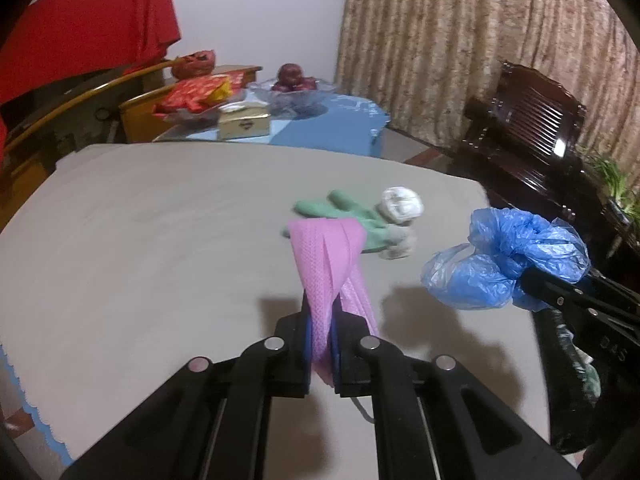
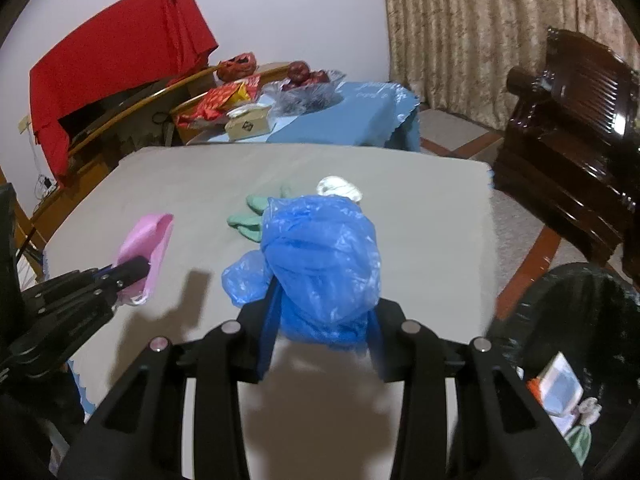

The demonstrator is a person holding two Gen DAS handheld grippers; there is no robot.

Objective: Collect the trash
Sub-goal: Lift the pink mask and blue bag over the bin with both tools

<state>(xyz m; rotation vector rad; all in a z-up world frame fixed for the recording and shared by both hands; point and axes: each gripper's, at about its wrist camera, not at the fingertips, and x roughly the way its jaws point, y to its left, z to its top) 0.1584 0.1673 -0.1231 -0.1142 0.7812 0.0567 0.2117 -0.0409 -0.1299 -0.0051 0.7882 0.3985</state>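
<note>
1. The left gripper (image 1: 322, 344) has its fingers pinched tight on one pink cloth (image 1: 326, 256), gripped at one end so the rest stands clear above the table (image 1: 140, 240).
2. The right gripper (image 2: 320, 332) is clamped around one crumpled blue plastic bag (image 2: 320, 264); the bag's bulk keeps the fingers partly apart.
3. Both pieces are held off the surface, probably for carrying to the black-lined bin (image 2: 580, 320) at the table's right edge, which already holds some rubbish.
4. Left lying on the table, touching one another: one green glove (image 1: 340, 212) and what look like two white wads (image 1: 400, 204); blur makes that count uncertain.
5. That gives two items in hand, with roughly three not yet collected.
</note>
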